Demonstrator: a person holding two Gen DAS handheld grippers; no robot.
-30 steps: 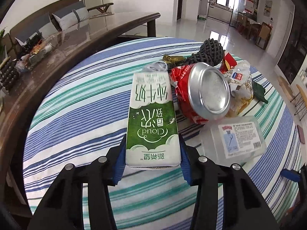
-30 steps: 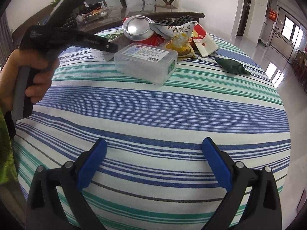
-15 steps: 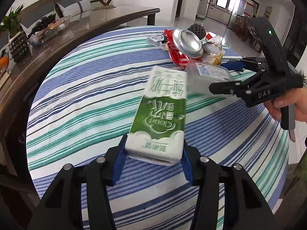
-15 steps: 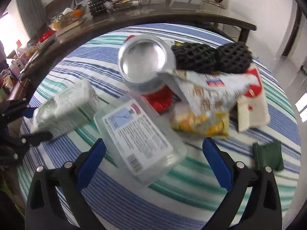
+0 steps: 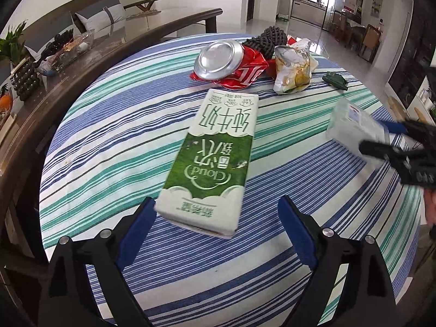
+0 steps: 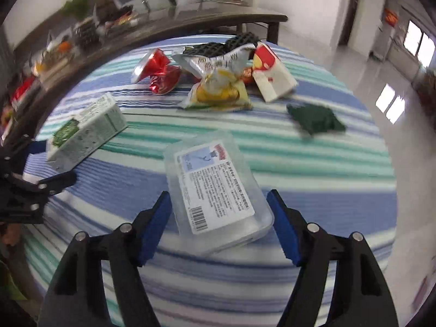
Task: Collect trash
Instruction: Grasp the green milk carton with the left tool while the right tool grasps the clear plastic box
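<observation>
A green and white milk carton (image 5: 215, 160) lies flat on the striped tablecloth, its near end between the blue pads of my left gripper (image 5: 216, 226), which is open around it without gripping. It also shows in the right wrist view (image 6: 84, 130). A clear plastic box with a white label (image 6: 215, 188) lies between the blue pads of my right gripper (image 6: 219, 226), which is open; gaps show on both sides. In the left wrist view the box (image 5: 351, 125) sits at the right gripper's tips.
Further back lie a crushed red can (image 5: 226, 62), a yellow snack bag (image 5: 294, 68), a black mesh piece (image 5: 269, 42), a red and white carton (image 6: 269, 73) and a dark green wrapper (image 6: 316, 117). A dark wooden table (image 5: 81, 62) with clutter stands on the left.
My left gripper has opened and let go of the milk carton, which now lies on the table. My right gripper has closed in around the clear plastic box.
</observation>
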